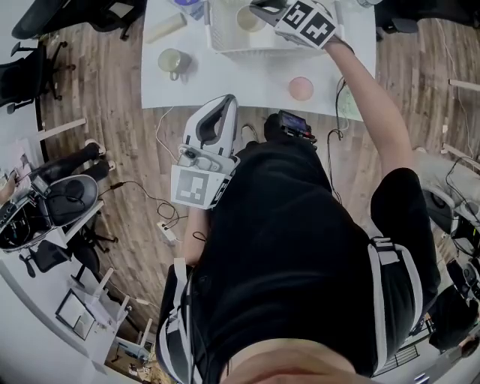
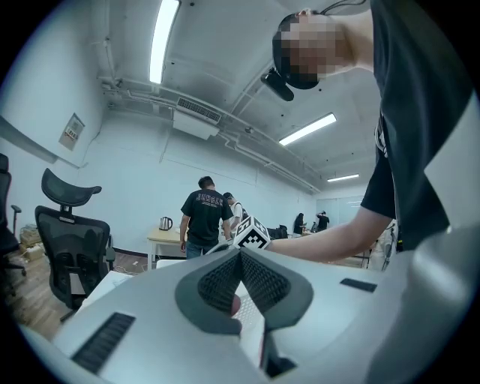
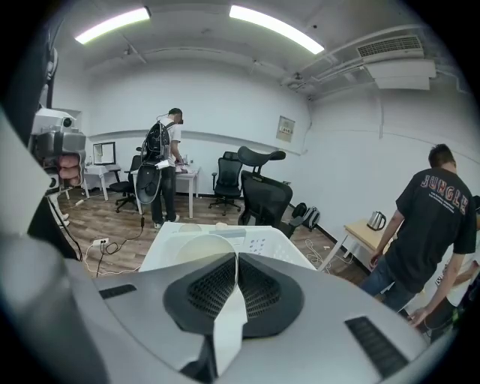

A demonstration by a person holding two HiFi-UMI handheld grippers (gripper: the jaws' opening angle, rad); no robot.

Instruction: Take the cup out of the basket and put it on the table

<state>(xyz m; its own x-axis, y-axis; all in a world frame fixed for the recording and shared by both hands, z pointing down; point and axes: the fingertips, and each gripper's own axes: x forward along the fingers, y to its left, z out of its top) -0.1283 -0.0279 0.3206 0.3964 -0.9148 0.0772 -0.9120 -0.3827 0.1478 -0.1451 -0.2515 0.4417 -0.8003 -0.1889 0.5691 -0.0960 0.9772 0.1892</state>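
Observation:
A cream cup (image 1: 250,19) hangs over the white basket (image 1: 222,39) at the table's far side. My right gripper (image 1: 260,9) is shut on the cup's wall. In the right gripper view the cup's rim (image 3: 196,250) runs between the pads, and the basket (image 3: 270,241) lies below and behind it. My left gripper (image 1: 226,103) is held close to the person's body, short of the table's near edge. In the left gripper view, my left gripper (image 2: 240,259) has its pads meeting at the tips with nothing held.
On the white table (image 1: 247,79) a green mug (image 1: 171,60) stands left of the basket and a pink cup (image 1: 301,88) sits near the front right. Office chairs (image 1: 52,202), cables on the wooden floor and several people further off surround the table.

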